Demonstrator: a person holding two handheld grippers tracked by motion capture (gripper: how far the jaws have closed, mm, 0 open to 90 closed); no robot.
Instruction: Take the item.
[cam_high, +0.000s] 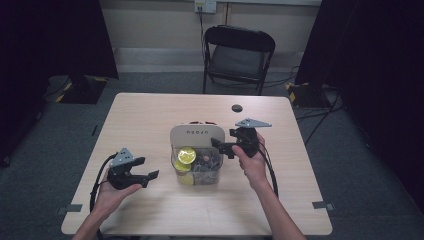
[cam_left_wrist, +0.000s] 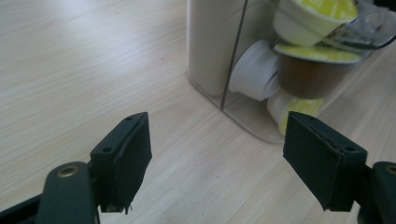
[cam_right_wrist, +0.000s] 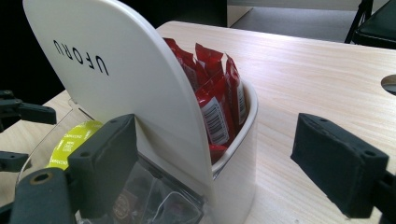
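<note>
A cream container marked UFORU stands at the middle of the table. Its clear front bin holds several yellow-lidded capsules. The rear pocket holds red sachets. My left gripper is to the left of the container, just above the table. It points at the bin's lower corner, open and empty. My right gripper is at the container's right side. Its jaws stand open around the rear corner, one jaw next to the tall cream panel, the other well clear.
The wooden table has a round cable hole behind the container. A black folding chair stands beyond the far edge. Dark curtains hang on both sides, and cables lie on the grey floor at the right.
</note>
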